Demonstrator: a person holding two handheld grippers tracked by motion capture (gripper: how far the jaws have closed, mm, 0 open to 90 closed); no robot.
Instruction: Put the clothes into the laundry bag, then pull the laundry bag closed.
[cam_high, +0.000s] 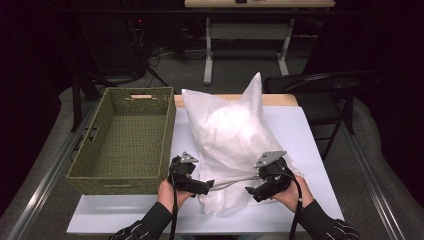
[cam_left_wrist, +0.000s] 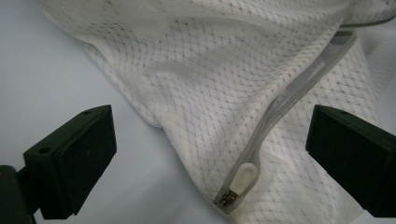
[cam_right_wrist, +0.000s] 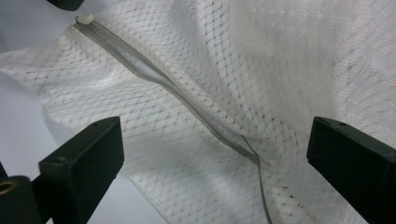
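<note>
On the white table top (cam_high: 310, 150), near its front edge, lies a white mesh laundry bag (cam_high: 230, 135), stuffed w/ pale fabric, its far corners sticking up. Grey zipper (cam_high: 235, 181) runs along the bag's near end between the two grippers; in left gripper view the zipper (cam_left_wrist: 285, 105) ends at a pale pull tab (cam_left_wrist: 243, 179), zip closed along the stretch seen. Right gripper view: same zipper (cam_right_wrist: 187, 100) crosses diagonally over the mesh. Left gripper (cam_high: 210, 187) at the bag's near-left corner, jaws wide apart, nothing pinched, mesh lies between them. Right gripper (cam_high: 251, 191) at near-right, jaws also wide, not clamping the cloth. Left of the bag, just beside it: green woven basket (cam_high: 167, 135). Dark chair (cam_high: 325, 85) behind table.
</note>
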